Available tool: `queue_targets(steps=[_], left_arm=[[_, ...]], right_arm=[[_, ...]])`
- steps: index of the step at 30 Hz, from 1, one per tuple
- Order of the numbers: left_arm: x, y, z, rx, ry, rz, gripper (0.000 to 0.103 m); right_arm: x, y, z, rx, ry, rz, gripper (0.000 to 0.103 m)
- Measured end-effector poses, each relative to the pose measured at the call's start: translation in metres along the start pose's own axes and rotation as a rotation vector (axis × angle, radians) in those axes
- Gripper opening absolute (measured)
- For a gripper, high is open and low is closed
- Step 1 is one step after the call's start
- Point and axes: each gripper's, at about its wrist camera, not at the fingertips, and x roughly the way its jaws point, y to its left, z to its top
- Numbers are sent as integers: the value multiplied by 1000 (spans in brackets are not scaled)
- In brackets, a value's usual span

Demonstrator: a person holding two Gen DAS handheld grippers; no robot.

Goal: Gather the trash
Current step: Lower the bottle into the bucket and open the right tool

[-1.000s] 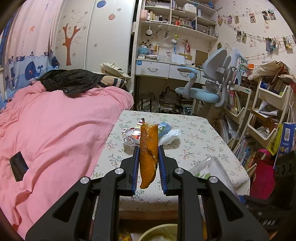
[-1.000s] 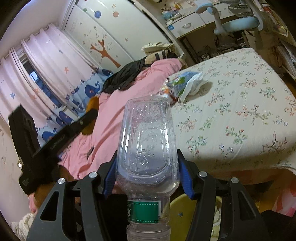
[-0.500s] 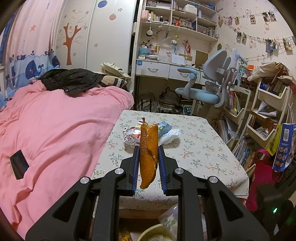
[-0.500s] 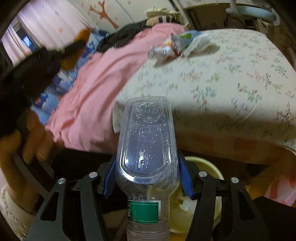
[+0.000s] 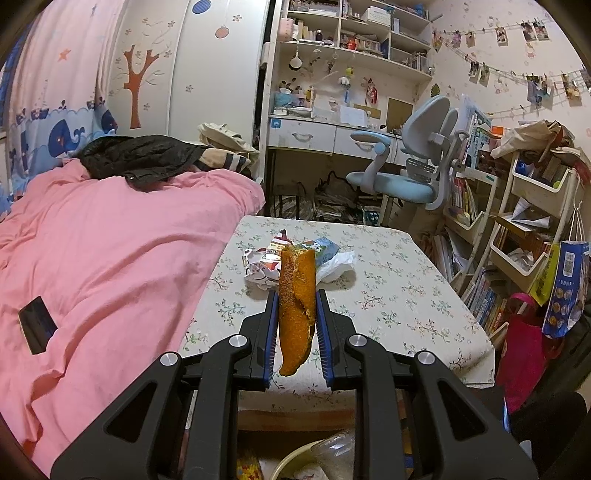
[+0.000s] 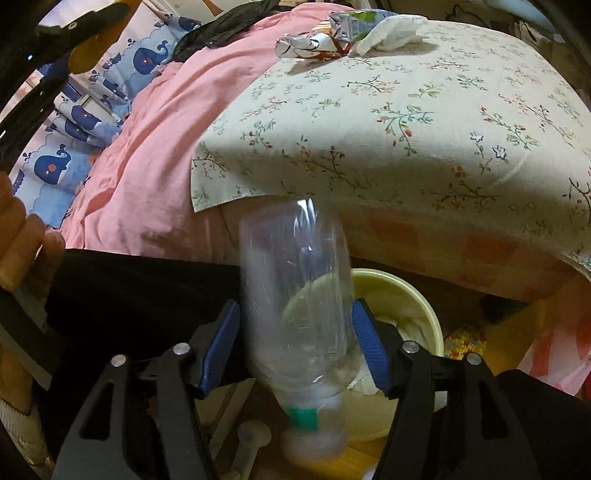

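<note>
Right tongs spread apart over the yellow bin – clear plastic bottle blurred, neck down, apparently dropping in – left tongs clamped on orange peel above the bin's near rim, likely queued; wrappers on worktop behind.

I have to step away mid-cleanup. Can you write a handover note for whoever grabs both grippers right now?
Left gripper: shut on the orange peel, held above the table.
Right gripper: open, the plastic bottle blurred between its fingers, dropping toward the yellow bin.
Left: bin the peel, then collect the crumpled wrappers and white tissue on the table.
</note>
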Motion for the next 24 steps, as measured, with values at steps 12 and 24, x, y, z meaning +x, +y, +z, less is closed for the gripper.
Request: queue_targets(steps=[12,24], left_arm=[[2,-12,-12,32,41,-16,19],[7,-53,-60,166,201,-99,19]], right_arm=[[-29,-19,9,94,-151,-25,69],[-89,-31,11,170,-468,-149,81]])
